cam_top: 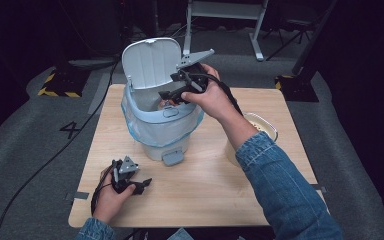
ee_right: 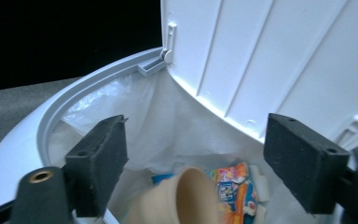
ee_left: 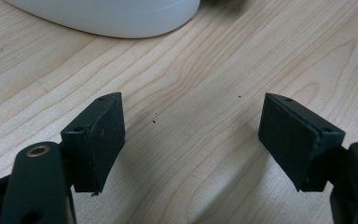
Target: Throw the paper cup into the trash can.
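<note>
Nearest to me, my left claw point(cam_top: 141, 184) rests low on the pale wood counter point(cam_top: 205, 200), its pads spread wide with bare wood grain between them and nothing held. Around the counter I see grey carpet and a dark room, with a cable trailing across the floor at the left and a white table frame at the back. A white pedal bin point(cam_top: 160, 125) stands on the counter with its lid point(cam_top: 150, 62) tipped upright and a clear liner folded over its rim. My right claw point(cam_top: 166, 96) hovers over the bin's mouth, wide open and gripping nothing. A beige paper cup point(ee_right: 179, 196) lies inside the bin, below and between the spread pads and clear of both, on its side beside colourful wrappers point(ee_right: 233, 191). A bowl point(cam_top: 267, 127) sits on the counter, partly behind my right forearm.
</note>
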{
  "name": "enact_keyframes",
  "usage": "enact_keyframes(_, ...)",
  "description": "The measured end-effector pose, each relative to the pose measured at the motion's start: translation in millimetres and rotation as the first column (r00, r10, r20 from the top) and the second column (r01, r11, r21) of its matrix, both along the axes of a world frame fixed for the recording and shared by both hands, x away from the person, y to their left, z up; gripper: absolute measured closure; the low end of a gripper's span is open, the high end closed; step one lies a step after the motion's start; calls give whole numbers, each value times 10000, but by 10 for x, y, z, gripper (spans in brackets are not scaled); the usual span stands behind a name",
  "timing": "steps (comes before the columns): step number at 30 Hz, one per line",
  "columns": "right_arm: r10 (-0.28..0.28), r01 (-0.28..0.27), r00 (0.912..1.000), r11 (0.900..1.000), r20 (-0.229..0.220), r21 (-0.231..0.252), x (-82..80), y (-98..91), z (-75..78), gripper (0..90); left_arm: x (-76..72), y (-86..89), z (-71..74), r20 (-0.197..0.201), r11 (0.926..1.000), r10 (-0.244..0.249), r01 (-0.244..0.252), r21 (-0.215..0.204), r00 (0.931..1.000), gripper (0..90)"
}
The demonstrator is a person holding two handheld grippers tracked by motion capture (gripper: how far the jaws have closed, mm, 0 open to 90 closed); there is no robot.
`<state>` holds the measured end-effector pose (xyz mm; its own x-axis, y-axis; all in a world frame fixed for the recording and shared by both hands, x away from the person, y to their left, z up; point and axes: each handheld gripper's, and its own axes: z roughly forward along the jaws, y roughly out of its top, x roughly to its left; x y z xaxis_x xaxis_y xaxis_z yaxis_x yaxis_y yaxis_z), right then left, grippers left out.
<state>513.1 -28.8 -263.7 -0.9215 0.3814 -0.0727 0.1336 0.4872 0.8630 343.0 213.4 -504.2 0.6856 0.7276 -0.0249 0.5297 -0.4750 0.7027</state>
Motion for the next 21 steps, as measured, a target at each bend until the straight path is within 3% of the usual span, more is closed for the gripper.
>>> enact_keyframes(1,17,-17,10000,10000,33,90,-4,-18,15,110,-1,0,0,1,10000,3,-3,2,10000,233)
enact_keyframes(3,153,-155,9999,9995,74,263,-14,-68,50,180,-1,0,0,-1,10000,2,-2,0,10000,233)
enact_keyframes(5,144,-148,9998,9993,119,342,-29,-123,84,146,0,0,0,0,10000,2,-2,-2,10000,233)
enact_keyframes(8,106,-114,9998,9986,161,509,-63,-224,142,177,0,1,0,-15,10000,-3,3,-15,10000,233)
enact_keyframes(12,-389,365,9989,9957,268,849,-124,-432,253,183,3,10,0,-3,10000,-61,61,2,10000,234)
enact_keyframes(21,-1059,1022,9932,9919,475,754,-275,-881,422,237,3,45,-1,9,10000,-27,27,7,10000,233)
